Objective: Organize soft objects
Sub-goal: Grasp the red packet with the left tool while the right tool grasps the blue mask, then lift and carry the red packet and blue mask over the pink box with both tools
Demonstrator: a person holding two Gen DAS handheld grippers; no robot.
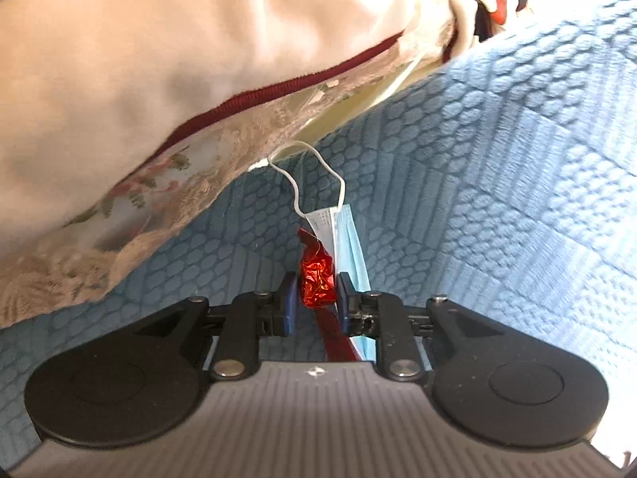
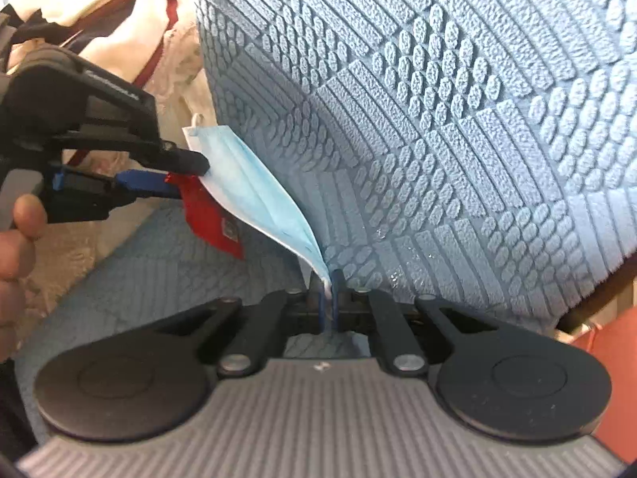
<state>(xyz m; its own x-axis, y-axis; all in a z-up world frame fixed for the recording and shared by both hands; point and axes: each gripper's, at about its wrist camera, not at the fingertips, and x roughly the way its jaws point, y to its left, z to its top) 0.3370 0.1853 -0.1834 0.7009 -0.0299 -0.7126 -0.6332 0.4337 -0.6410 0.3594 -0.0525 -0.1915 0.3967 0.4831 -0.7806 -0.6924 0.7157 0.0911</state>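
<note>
Both tools (image 1: 315, 290) (image 2: 328, 290) clamped on blue face mask (image 2: 254, 191), left also on red wrapper (image 1: 316, 283).

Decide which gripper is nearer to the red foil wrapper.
Left. The left gripper has the red foil wrapper between its fingers; the right gripper pinches the blue face mask at its far end, apart from the wrapper.

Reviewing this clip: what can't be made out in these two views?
- Left wrist view: the face mask's lower part, hidden behind the left tongs and the red foil wrapper.
- Right wrist view: the wrapper's print, too blurred to read.
- Right wrist view: the mask corner inside the right tongs, hidden by the pads.
- Both views: the pile of fabrics, cut off by the frame edge.
</note>
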